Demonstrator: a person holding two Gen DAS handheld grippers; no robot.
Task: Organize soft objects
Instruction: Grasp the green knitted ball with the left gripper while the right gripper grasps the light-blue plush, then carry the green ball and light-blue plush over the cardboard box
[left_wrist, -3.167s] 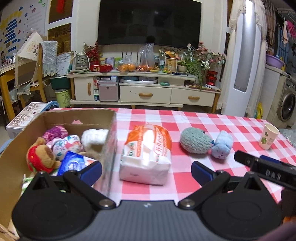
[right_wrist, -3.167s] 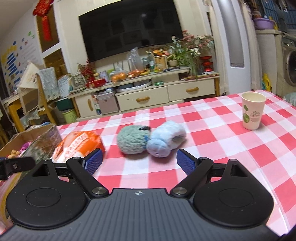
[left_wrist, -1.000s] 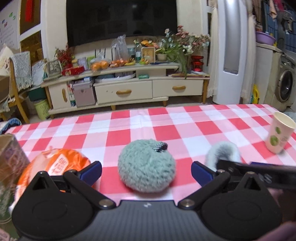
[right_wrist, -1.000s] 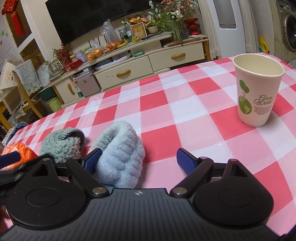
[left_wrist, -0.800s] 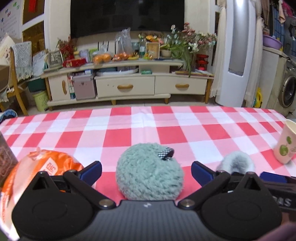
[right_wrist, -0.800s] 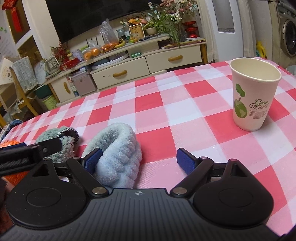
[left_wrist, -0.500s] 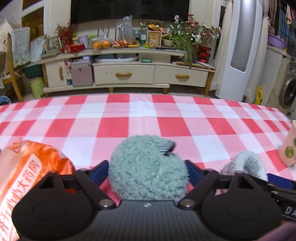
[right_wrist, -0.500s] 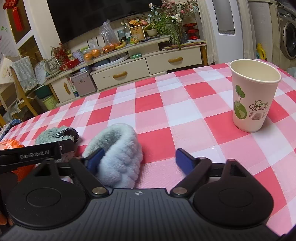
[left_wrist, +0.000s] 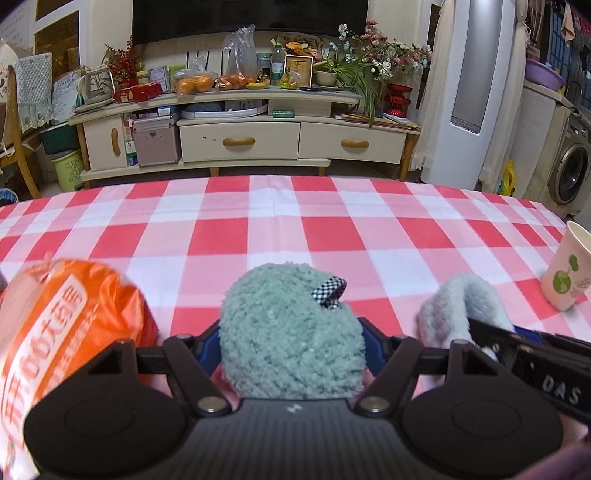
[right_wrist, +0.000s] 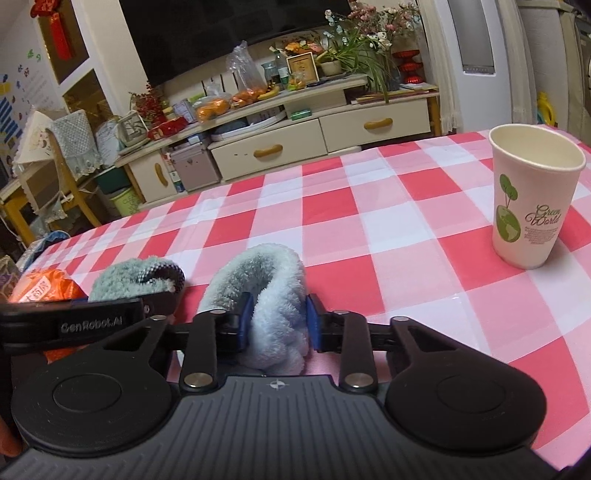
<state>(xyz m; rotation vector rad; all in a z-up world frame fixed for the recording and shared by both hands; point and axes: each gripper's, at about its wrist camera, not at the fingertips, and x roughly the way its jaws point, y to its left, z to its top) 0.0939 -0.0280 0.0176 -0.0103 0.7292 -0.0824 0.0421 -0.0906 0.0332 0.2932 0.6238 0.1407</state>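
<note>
A fluffy green ball (left_wrist: 291, 328) with a checked tag lies on the red-and-white checked tablecloth (left_wrist: 273, 232). My left gripper (left_wrist: 290, 345) is closing around it, its blue pads pressing both sides of the ball. To its right lies a pale blue fuzzy band (right_wrist: 271, 295). My right gripper (right_wrist: 275, 321) is closing on that band, whose pile is squeezed between the blue pads. In the right wrist view the green ball (right_wrist: 129, 277) shows at the left behind the left gripper's black bar. The blue band (left_wrist: 461, 306) also shows in the left wrist view.
An orange-and-white plastic pack (left_wrist: 55, 332) lies close on the left of the green ball. A paper cup (right_wrist: 532, 199) stands on the cloth to the right. Beyond the table's far edge are a cream TV cabinet (left_wrist: 240, 140) and a chair (right_wrist: 70, 173).
Both grippers went from wide open to closed in on the soft things: the left on the green ball, the right on the blue band. The left gripper also came forward and lower.
</note>
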